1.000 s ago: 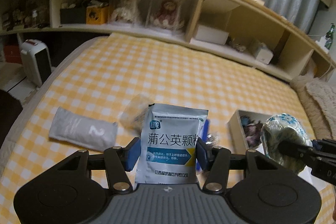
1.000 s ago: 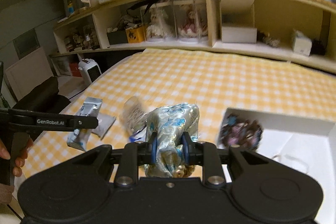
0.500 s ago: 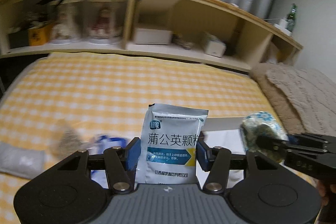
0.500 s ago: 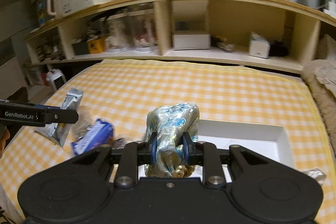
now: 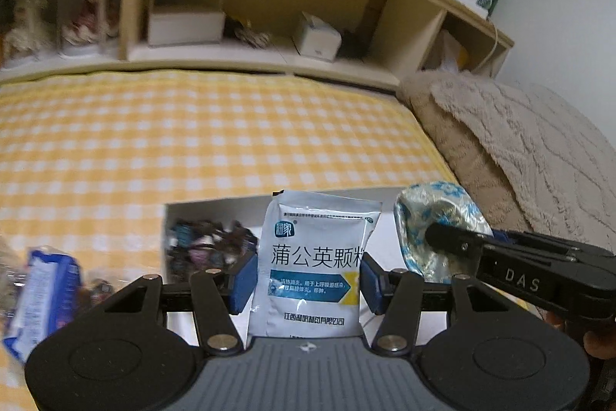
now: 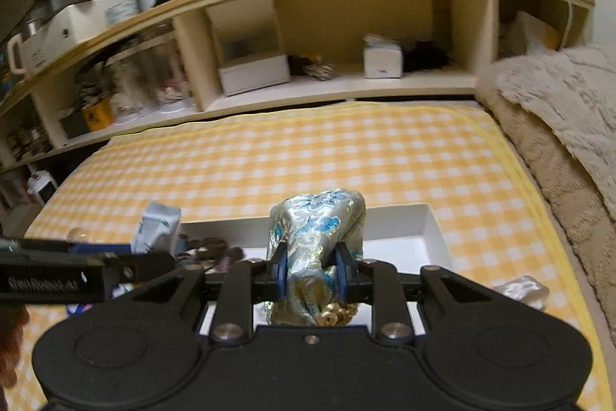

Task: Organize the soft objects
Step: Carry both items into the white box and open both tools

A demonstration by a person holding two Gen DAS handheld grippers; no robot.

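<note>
Left gripper (image 5: 308,278): clamped on a flat foil sachet (image 5: 313,268), blue pads pressing its two side edges, printed face upright toward the camera. Light, thin, slick; likely to buckle or slide if pinched mid-panel, so best held by the sealed edges, low down, as now.

Right gripper (image 6: 311,270): narrow, closed on a brocade pouch (image 6: 317,249), pads sunk into the cloth at its waist, gold beads hanging at 6 o'clock below the pads. Soft, compressible, light; fabric gives under pressure, so a deep pinch through the gathered middle seems safer than a hold on a loose corner.

Beyond both tools, at 12 o'clock of the fingers: a shallow white box (image 6: 433,230) on the yellow checked bedcover (image 6: 346,156), apparently the place for sorting. Inside its left part, a dark patterned soft bundle (image 5: 210,245), blurred. In the left wrist view, pouch at 3 o'clock of the sachet, over the box.

Outside the box: a blue-and-white packet (image 5: 42,291) at 9 o'clock on the cover, and a small silvery packet (image 6: 519,289) at 3 o'clock of the right tool, just beside the box. Both probably light and crinkly.
</note>
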